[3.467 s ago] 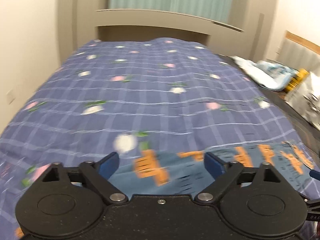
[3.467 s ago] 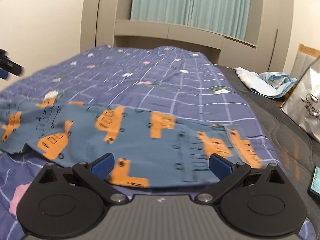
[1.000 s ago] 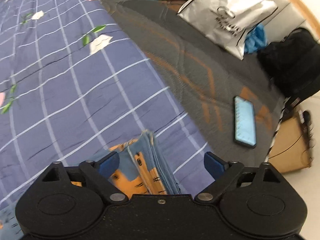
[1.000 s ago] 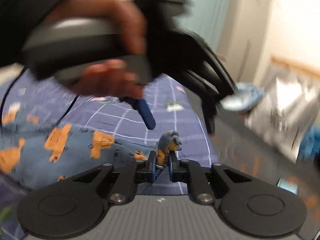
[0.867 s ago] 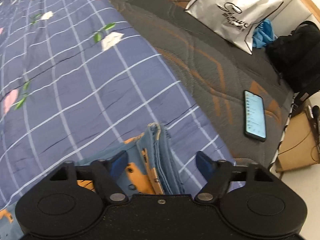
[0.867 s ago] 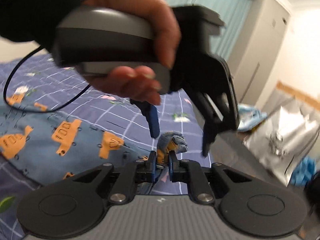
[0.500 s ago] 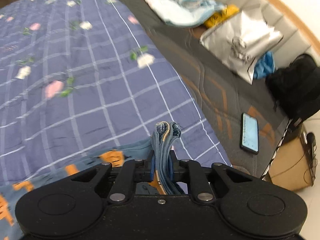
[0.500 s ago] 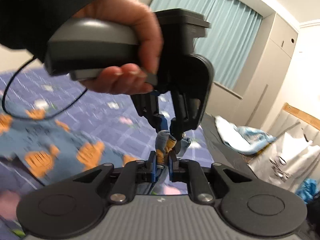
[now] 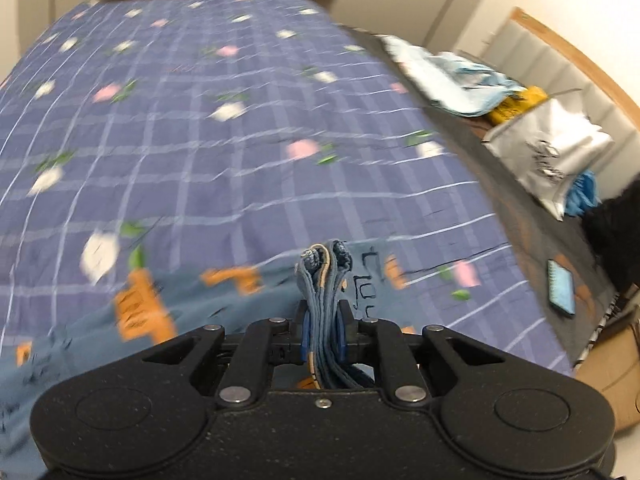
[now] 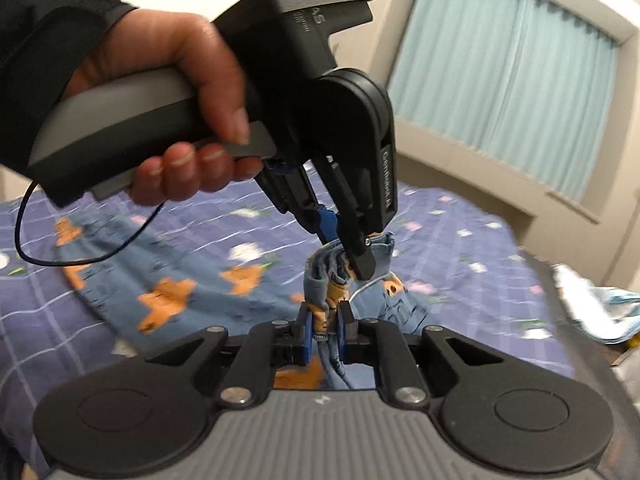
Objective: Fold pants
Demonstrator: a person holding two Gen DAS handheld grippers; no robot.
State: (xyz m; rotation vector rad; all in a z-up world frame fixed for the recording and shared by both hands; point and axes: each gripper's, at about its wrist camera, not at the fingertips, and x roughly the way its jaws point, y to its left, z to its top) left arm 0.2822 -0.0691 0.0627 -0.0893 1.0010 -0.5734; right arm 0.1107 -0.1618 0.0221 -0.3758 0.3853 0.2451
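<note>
The pants (image 9: 224, 304) are blue with orange vehicle prints and lie on the purple checked bedspread (image 9: 224, 152). My left gripper (image 9: 323, 322) is shut on a bunched edge of the pants (image 9: 326, 268), lifted off the bed. My right gripper (image 10: 324, 328) is shut on a bunched edge of the same pants (image 10: 320, 280). In the right wrist view the left gripper (image 10: 352, 256) is held by a hand just above and beyond my right gripper, clamped on the same bunch. The rest of the pants (image 10: 180, 292) trails to the left on the bed.
On the dark mattress strip at the right lie a light blue cloth pile (image 9: 452, 76), a white shopping bag (image 9: 556, 156), a black bag (image 9: 616, 232) and a phone (image 9: 562, 292). A headboard and curtained window (image 10: 500, 72) stand behind the bed.
The left gripper closed on the pants edge, beside the right gripper's grip. Both have since lifted the bunched edge higher, and the left view has swung up toward the headboard.
</note>
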